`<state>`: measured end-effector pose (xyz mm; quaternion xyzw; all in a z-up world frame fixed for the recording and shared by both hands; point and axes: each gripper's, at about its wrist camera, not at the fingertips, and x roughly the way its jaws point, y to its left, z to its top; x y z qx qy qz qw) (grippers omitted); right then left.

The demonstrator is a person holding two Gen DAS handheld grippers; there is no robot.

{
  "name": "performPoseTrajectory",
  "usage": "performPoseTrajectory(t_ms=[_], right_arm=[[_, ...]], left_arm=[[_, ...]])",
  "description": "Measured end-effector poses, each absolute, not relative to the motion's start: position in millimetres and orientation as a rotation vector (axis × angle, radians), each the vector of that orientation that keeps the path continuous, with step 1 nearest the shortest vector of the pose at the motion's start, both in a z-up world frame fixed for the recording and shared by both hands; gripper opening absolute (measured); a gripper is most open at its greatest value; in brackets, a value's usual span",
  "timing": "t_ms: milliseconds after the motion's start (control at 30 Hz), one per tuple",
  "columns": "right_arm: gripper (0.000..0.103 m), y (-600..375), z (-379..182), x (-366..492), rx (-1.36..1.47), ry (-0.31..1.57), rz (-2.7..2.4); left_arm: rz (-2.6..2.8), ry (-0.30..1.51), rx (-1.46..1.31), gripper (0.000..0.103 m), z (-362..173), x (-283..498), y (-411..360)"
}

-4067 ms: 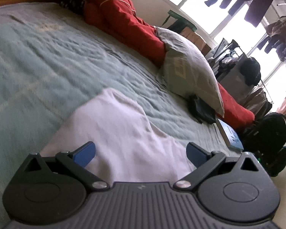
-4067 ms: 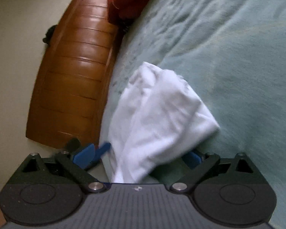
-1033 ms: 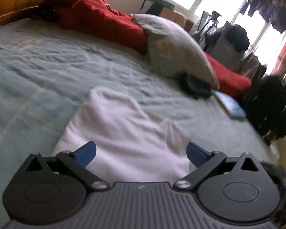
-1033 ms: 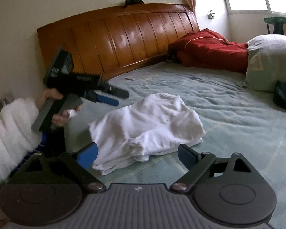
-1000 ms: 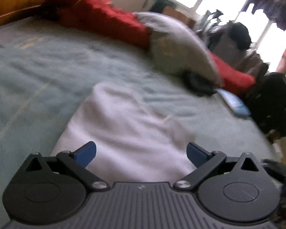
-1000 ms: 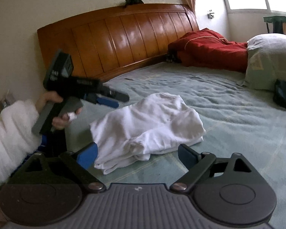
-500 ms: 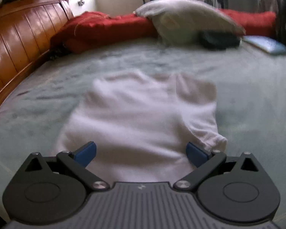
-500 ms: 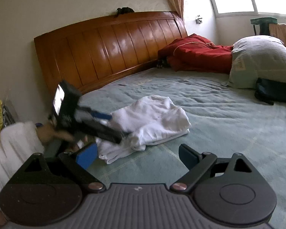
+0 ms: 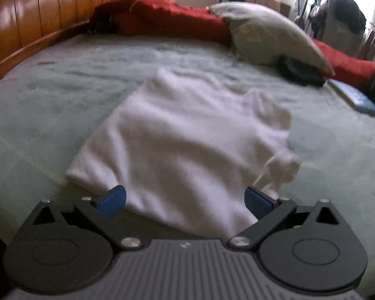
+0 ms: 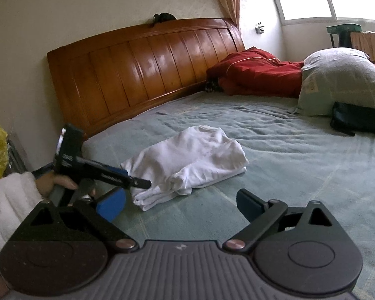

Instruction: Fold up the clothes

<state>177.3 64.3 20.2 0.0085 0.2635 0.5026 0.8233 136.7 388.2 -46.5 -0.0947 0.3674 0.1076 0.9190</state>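
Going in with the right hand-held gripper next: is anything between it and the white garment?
Nothing visible: only bare green bedsheet lies between the right hand-held gripper and the white garment. The left hand-held gripper is at the garment's left end.

Open green bedspread [image 10: 300, 165] is seen all around the folded white garment [image 10: 187, 160], with wide bare room to its right and in front of it. The way on the far side is closed off by the wooden headboard [image 10: 142, 67]. Toward the window, passage is blocked by the red quilt [image 10: 257, 75], the grey pillow [image 10: 342, 82] and a black pouch [image 10: 360, 120] lying against it; a blue book [image 9: 355, 95] is found at the bed's edge. The garment's near left corner is crowded by the left gripper [image 10: 140, 180], with jaws spread. Clear bedspread lies under the right gripper [image 10: 180, 203], also spread.
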Motion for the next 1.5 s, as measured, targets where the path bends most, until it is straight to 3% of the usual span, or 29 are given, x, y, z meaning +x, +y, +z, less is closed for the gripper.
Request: performPoseTrajectory(t_ms=[233, 367, 600, 733, 867, 1000, 1200, 1500], right_arm=[[0.099, 65, 16, 173, 0.002, 0.578, 1.062], [0.099, 61, 14, 173, 0.015, 0.604, 1.05], [0.103, 53, 19, 161, -0.01, 0.588, 1.041], [0.103, 51, 18, 158, -0.025, 0.594, 1.03], [0.103, 47, 15, 160, -0.031, 0.605, 1.007], [0.103, 42, 11, 165, -0.019, 0.621, 0.997], [0.103, 45, 3, 173, -0.001, 0.642, 0.996], [0.103, 41, -12, 194, 0.016, 0.683, 0.953]], left_arm=[[0.062, 0.733, -0.176, 0.101, -47, 129, 327], [-0.005, 0.81, -0.214, 0.101, -66, 125, 305], [0.028, 0.673, -0.118, 0.102, -20, 147, 298], [0.001, 0.663, -0.084, 0.102, -30, 184, 290], [0.055, 0.768, -0.195, 0.102, -66, 211, 302], [0.033, 0.758, -0.12, 0.102, -50, 207, 294], [0.101, 0.702, -0.167, 0.102, -13, 243, 344], [0.213, 0.782, -0.378, 0.102, -57, 306, 432]])
